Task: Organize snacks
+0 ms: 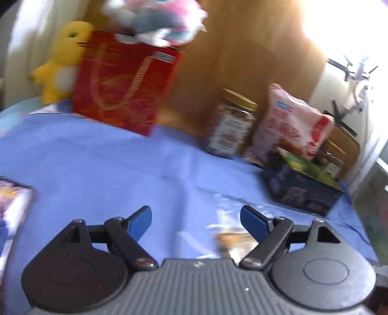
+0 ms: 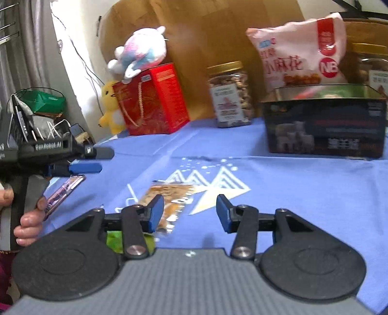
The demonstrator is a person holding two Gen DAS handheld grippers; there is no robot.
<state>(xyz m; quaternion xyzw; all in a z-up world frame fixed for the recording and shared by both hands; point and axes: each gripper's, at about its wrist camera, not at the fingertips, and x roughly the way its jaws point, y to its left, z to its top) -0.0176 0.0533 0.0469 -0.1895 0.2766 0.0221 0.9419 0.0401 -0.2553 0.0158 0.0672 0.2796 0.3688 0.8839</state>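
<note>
From the left wrist camera, the left gripper point(image 1: 196, 221) hangs over a blue cloth-covered table point(image 1: 97, 164) with its blue-padded fingers point(image 1: 140, 221) spread wide and nothing between them. A clear flat packet of tan snacks point(image 1: 232, 238) lies on the cloth just by the right-hand finger; whether they touch is lost in the blur. Toward the far edge stands a red cardboard gift box with a cord handle point(image 1: 126, 84), a yellow plush duck point(image 1: 63, 60) beside it and a pink-and-grey plush toy point(image 1: 157, 21) on top. Near the far right corner sit a gold-lidded clear jar of nuts point(image 1: 230, 126), a pink snack bag point(image 1: 291, 121) and a dark open cardboard box point(image 1: 303, 191).

From the right wrist camera, the right gripper point(image 2: 189, 210) is released too, jaws parted and empty. The snack packet point(image 2: 169, 193) lies flat just ahead, partly behind the left-hand finger. At the left edge a hand point(image 2: 29, 218) holds the left gripper point(image 2: 97, 160) above a purple packet point(image 2: 63, 191). The red box point(image 2: 155, 101), jar point(image 2: 230, 94), pink bag point(image 2: 298, 53) and dark box point(image 2: 325, 128) line the far edge.
</note>
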